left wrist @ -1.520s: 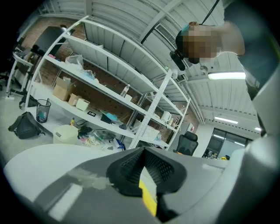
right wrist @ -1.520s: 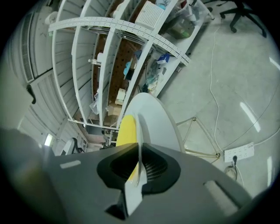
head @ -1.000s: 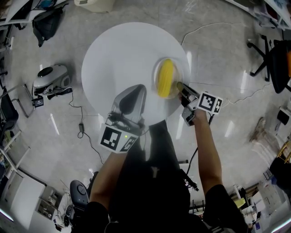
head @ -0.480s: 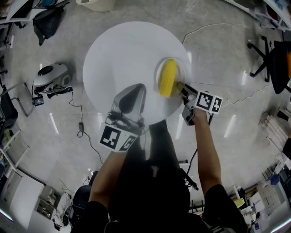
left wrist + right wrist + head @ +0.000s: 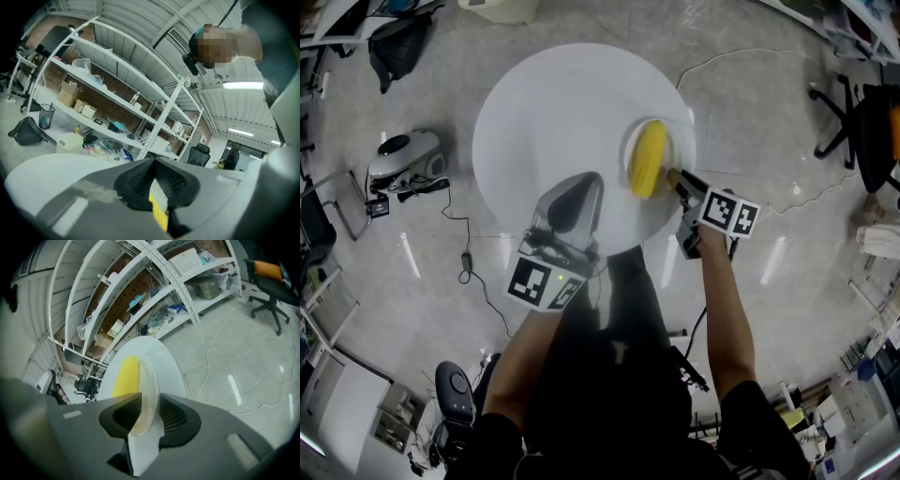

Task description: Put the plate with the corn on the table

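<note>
Opening right gripper (image 5: 143, 416) jaws straddle plate (image 5: 148, 380) rim.

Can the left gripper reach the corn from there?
Probably yes. The corn lies bare on its plate, just right of the left gripper, and nothing stands on the table between them. The right gripper, its jaws just opening round the plate's near rim, stays off to the side.

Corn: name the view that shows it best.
Head view: the whole corn shows from above, lying on the plate. The right gripper view shows part of it inside the plate's rim; the left gripper view shows only an unclear yellow sliver.
</note>
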Motion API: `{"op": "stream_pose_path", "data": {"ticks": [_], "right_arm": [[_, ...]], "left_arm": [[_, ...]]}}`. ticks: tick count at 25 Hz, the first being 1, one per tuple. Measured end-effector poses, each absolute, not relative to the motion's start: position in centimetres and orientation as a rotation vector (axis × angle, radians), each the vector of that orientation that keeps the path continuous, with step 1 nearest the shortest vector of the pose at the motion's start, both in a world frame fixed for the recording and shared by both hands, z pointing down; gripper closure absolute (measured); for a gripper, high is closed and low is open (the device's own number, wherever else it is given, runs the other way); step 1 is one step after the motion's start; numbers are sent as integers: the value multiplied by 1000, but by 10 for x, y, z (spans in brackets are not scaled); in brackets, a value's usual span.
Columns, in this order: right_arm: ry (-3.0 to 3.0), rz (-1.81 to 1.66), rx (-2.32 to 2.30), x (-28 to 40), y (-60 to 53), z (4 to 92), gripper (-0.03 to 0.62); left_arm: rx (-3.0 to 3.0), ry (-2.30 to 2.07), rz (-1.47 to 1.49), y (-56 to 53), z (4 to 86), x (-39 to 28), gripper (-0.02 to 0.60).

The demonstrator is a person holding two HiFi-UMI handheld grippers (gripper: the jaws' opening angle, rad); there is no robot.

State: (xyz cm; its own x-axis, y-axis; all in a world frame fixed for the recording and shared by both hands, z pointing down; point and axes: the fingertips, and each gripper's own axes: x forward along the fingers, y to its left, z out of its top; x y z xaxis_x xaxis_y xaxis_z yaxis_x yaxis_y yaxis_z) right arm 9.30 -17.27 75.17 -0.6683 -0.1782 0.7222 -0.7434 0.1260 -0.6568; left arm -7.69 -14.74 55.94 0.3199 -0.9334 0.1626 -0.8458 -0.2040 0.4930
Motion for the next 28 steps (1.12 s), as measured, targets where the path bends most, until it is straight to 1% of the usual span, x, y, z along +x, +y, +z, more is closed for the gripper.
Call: {"op": "stream_pose_path", "data": {"ticks": [17,20,21,23,28], "right_arm": [[-1942,1519,1035,113,-175,723,470],[-1945,1482,1054,114,-172,715,551],[-1947,1466,1054,113,-170,712,565],[-1952,1445,1044,110,-165,707,582],[-1964,1437,1010,103,-152,695,583]], "left_arm": [[2130,-1560,-238,-140,540,-76,577],[2150,-1549,-228,-139,534,-72,577],[2157,-1544,-226,-138,532,-71,577],[2170,-1535,-224,-136,527,-67,577],[2174,-1524,-232,-133,513,-54,577]]}}
